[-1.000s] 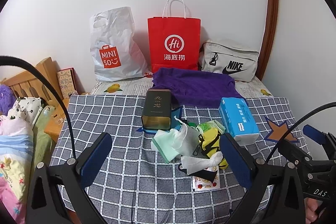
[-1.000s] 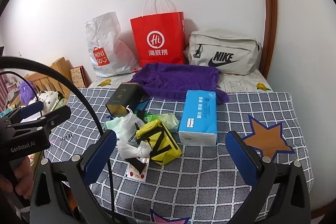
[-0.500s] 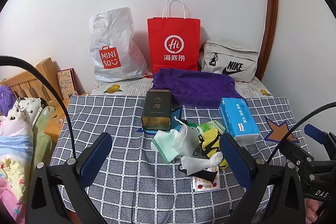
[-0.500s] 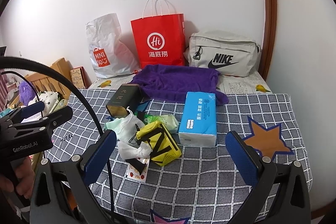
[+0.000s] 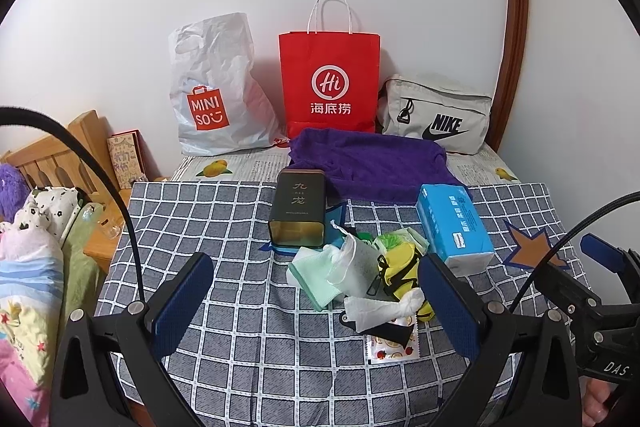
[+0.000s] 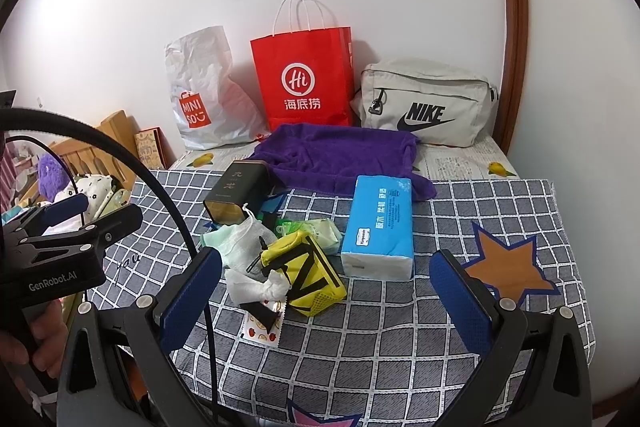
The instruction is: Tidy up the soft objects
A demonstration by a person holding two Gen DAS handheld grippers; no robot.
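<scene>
Both tools hang above the near edge of the worktop [image 5: 192, 211], neither touching anything. The left tool [image 5: 316, 297] stands with its jaws wide and empty, and so does the right tool [image 6: 326, 293]. The soft things sit in a loose heap near the middle of the checked cloth: a pale green cloth [image 5: 310, 273], a white drawstring pouch [image 5: 354, 267], a yellow zip pouch [image 6: 308, 269] and a crumpled white tissue [image 6: 256, 287], all touching or overlapping. Just beside the heap toward the right edge lies the blue tissue pack [image 6: 380, 223], its long axis running from the near edge to the far edge. A dark tin [image 5: 298, 209] lies behind the heap, and a purple towel [image 6: 340, 155] is spread toward the far edge. Seen from the left tool, the heap lies straight ahead between its jaws; from the right tool it lies ahead and toward the left jaw, with the pack more central. So the left hand looks better placed for the cloth and pouch, the right for the pack.
</scene>
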